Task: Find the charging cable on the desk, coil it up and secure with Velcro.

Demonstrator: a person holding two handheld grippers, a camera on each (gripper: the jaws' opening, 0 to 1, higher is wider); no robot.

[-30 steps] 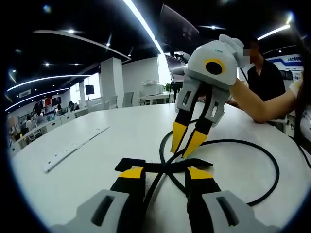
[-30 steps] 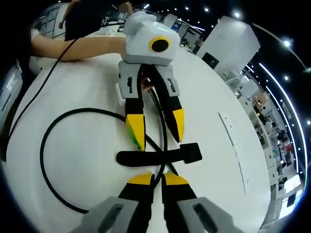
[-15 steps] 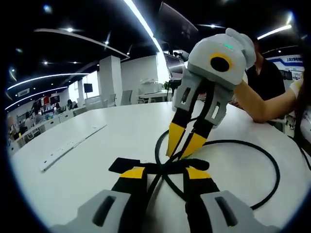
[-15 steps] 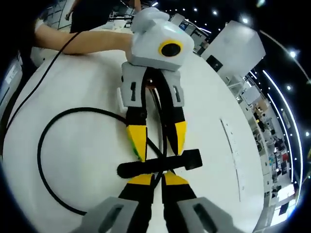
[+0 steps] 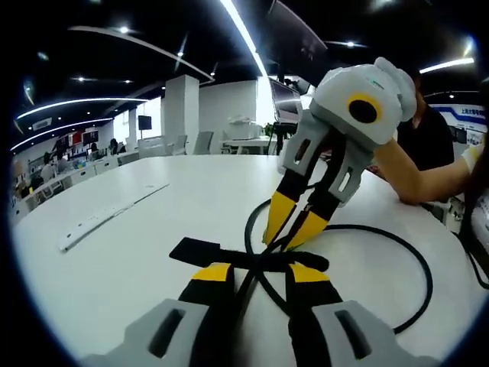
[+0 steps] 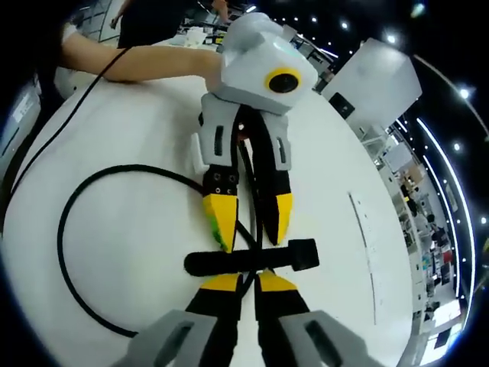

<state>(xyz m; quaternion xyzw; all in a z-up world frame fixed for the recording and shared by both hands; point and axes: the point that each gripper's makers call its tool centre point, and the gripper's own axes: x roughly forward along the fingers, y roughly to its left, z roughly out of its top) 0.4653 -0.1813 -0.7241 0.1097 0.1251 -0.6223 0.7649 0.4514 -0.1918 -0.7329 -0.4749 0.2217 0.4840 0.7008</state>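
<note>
My right gripper (image 6: 243,281) at six o'clock pinching the black cable (image 6: 72,229), Velcro strap (image 6: 252,260) lying across it, left gripper (image 6: 248,222) descending from twelve.

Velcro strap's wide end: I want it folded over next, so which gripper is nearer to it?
Left, narrowly: one jaw tip of the left gripper sits beside the Velcro strap's wide end; the right gripper pinches the cable nearer the strap's middle.

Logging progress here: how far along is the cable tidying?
Done: the black cable lies in a loop on the white desk. In hand: both hand-held grippers, left and right, meet where the cable crosses the flat Velcro strap. Left: wrapping and fastening the strap.
</note>
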